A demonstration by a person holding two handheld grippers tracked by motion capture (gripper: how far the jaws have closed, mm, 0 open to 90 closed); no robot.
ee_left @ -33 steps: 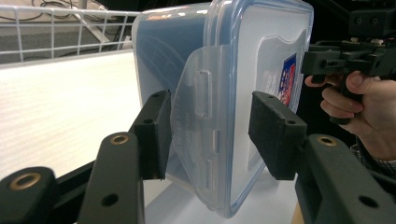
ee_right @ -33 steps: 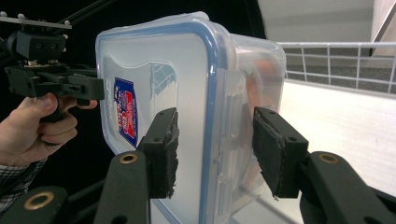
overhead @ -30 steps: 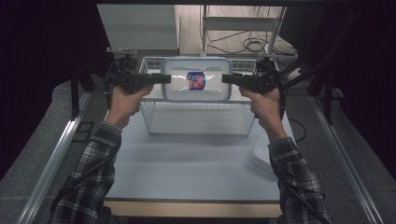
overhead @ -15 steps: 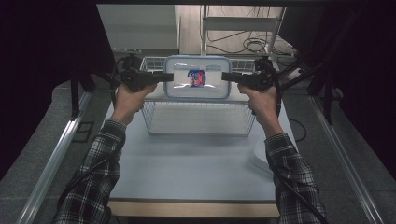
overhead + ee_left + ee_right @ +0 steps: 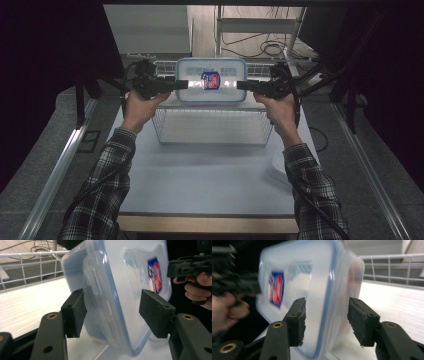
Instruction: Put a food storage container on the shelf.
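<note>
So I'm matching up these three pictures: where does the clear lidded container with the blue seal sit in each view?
High view: the container sits top centre, over the wire basket.
Left gripper view: it stands on edge, centre, between the black jaws.
Right gripper view: it is centre-left, blurred, between the jaws.
Shared landmark: the red-and-blue label on its lid.

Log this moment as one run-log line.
item: lidded container on edge at wire basket far side | left tool: jaws just opening, container between, one pad off lid | right tool: astride container, grip unclear

Container (image 5: pixel 212 80) upright in wire basket (image 5: pixel 215 125)
</note>
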